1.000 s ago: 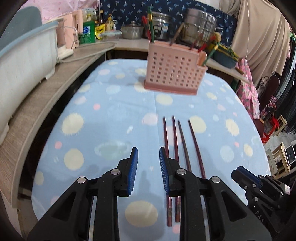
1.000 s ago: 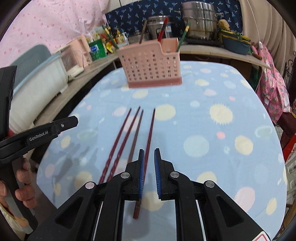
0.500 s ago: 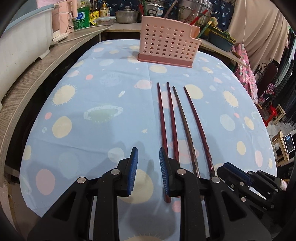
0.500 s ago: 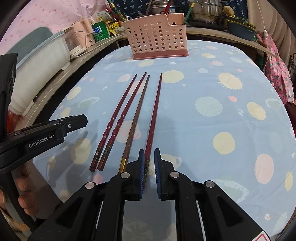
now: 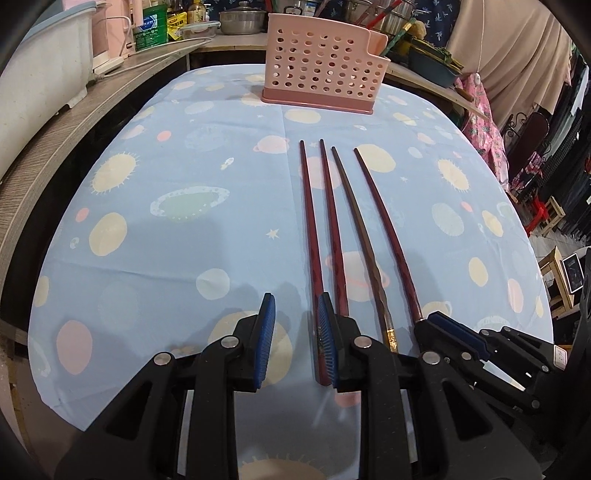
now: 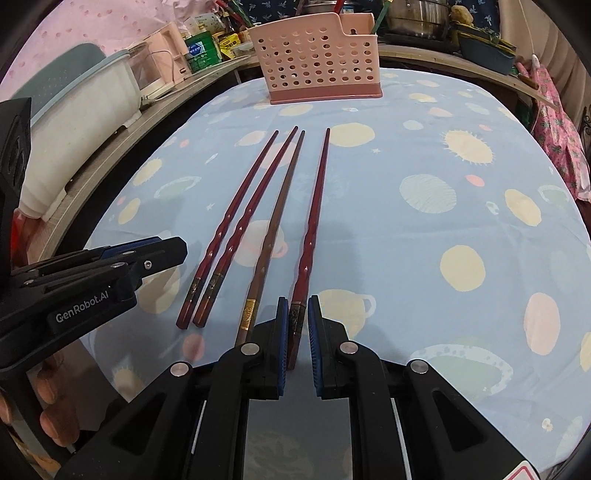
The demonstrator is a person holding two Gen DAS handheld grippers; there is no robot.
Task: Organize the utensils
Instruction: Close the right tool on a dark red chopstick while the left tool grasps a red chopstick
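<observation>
- Left wrist view, item one: the left gripper (image 5: 295, 306), at 6 o'clock. We record its jaws as spread, with bare cloth showing in the gap.
- Item two: four chopsticks (image 5: 332, 221), lying side by side on the tablecloth (image 5: 166, 258). Their thin tips point to 12 o'clock and their thick ends are towards us.
- The leftmost chopstick (image 5: 310, 221) runs under the inner edge of the right-hand finger. We see no pad pressing on it.
- The brown chopstick (image 5: 360, 229), gold-banded at its near end, is third from the left.
- Item three: the pink perforated holder (image 5: 321, 70), upright at 12 o'clock on the far part of the cloth. It is well apart from the chopstick tips.
- Item four: the right gripper (image 5: 443, 325), at 4 o'clock, at the thick end of the rightmost chopstick (image 5: 388, 229).
- Off the cloth: a white tub (image 5: 37, 74) at 10 o'clock and metal pots (image 5: 242, 22) at 12 o'clock.
- Right wrist view, item one: the right gripper (image 6: 297, 306), at 6 o'clock. Its jaws are drawn almost together, leaving a narrow slit. The thick end of the rightmost chopstick (image 6: 314, 221) lies in that slit, and we see a sliver of gap at each pad.
- Item two: the brown chopstick (image 6: 275, 221), just left of the gripper, with the two other red ones at 10 o'clock of it.
- Item three: the holder (image 6: 321, 62), at 12 o'clock.
- Item four: the left gripper (image 6: 147, 258), at 9 o'clock, beside the leftmost chopstick's end. A person's fingers (image 6: 48, 387) wrap its handle at 8 o'clock.
</observation>
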